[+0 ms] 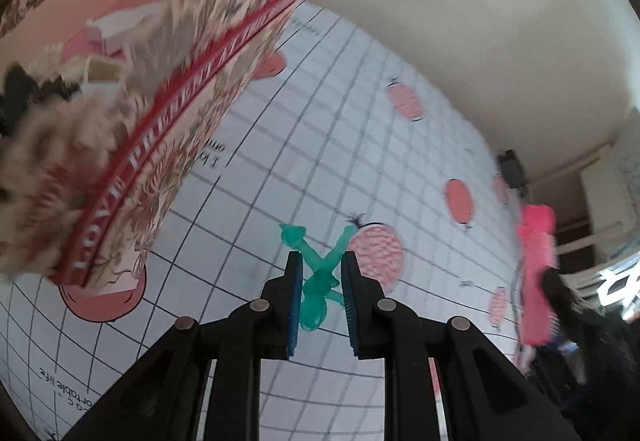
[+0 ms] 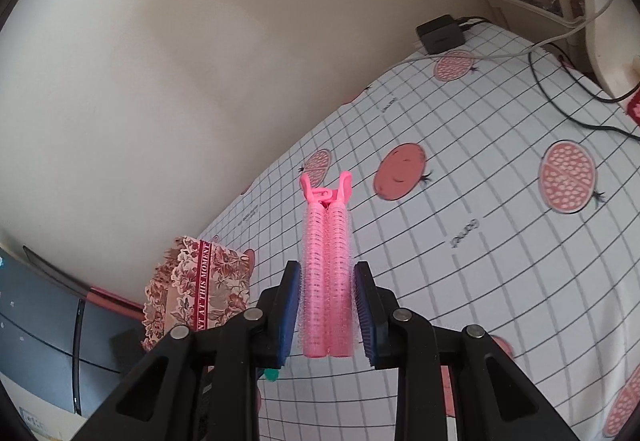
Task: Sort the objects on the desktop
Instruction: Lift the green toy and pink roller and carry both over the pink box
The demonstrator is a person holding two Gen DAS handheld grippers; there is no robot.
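the left gripper (image 1: pixel 320 305) pinches a translucent green clip (image 1: pixel 320 281) above the gridded, fruit-print tablecloth (image 1: pixel 400 169), beside a floral box (image 1: pixel 160 121). the right gripper (image 2: pixel 328 313) clamps a pink hair-roller clip (image 2: pixel 327 273) over the same cloth.

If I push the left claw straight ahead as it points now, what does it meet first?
Probably the tablecloth. The left claw already holds a green clip, and only bare gridded cloth lies beyond its tip. The floral box sits off to the left, outside that line. Depth is unclear.
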